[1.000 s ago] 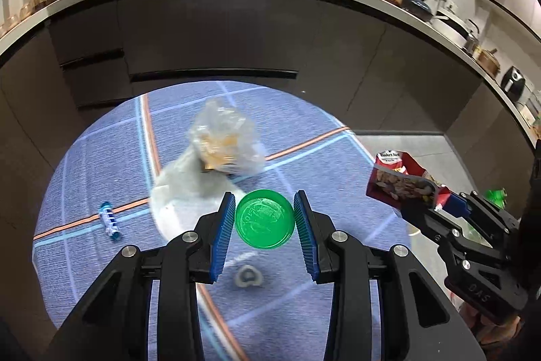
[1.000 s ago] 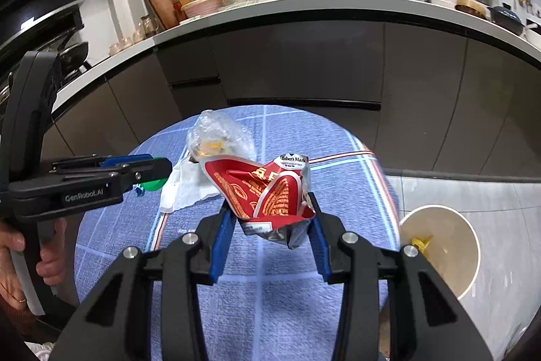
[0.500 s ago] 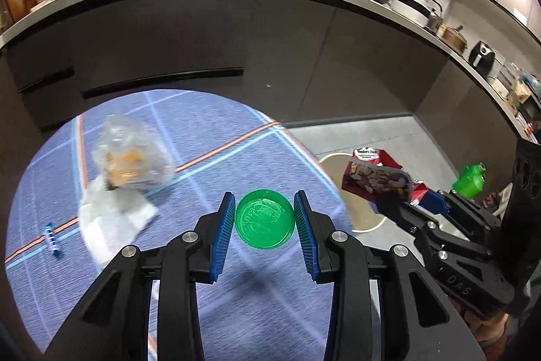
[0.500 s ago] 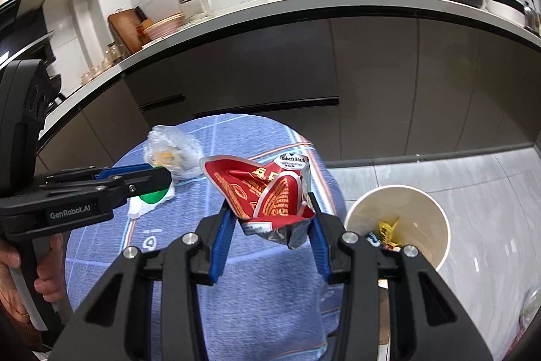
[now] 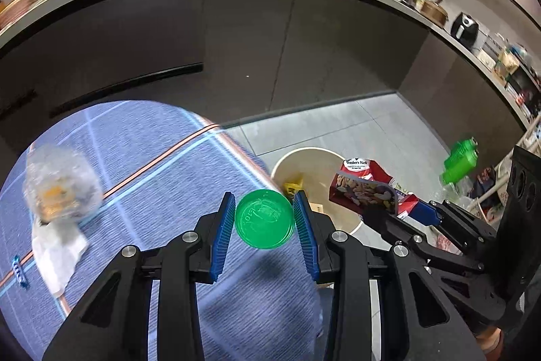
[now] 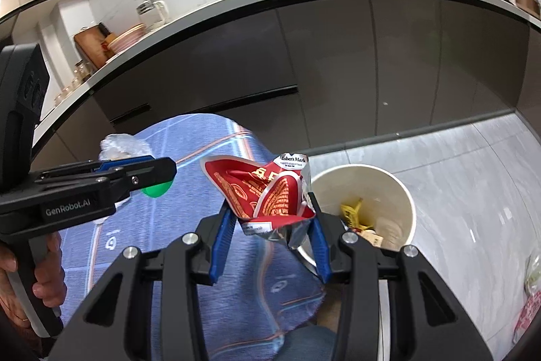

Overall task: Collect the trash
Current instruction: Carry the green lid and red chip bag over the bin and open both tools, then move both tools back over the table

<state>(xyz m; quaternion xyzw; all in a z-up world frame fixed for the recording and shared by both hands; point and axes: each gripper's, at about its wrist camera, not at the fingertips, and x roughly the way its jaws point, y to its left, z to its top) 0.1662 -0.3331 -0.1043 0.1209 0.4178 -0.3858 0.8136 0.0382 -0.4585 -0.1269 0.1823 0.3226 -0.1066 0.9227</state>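
My left gripper (image 5: 264,219) is shut on a round green plastic lid (image 5: 264,218) and holds it above the right edge of the blue-clothed table (image 5: 142,158). My right gripper (image 6: 270,222) is shut on a crumpled red snack bag (image 6: 267,188), held in the air just left of the cream trash bin (image 6: 399,188) on the floor. In the left wrist view the snack bag (image 5: 368,188) hangs over the bin (image 5: 287,161). The bin holds yellow and brown scraps. The left gripper (image 6: 155,178) shows at the left of the right wrist view.
A clear plastic bag with food scraps (image 5: 57,188), a white napkin (image 5: 57,249) and a small blue wrapper (image 5: 18,271) lie on the table. A green bottle (image 5: 460,161) stands at the right. Dark cabinets (image 6: 338,63) and a cluttered counter run behind.
Both grippers have swung right, away from the table's middle and toward the bin, each still holding its item. The bin is now close under the snack bag.
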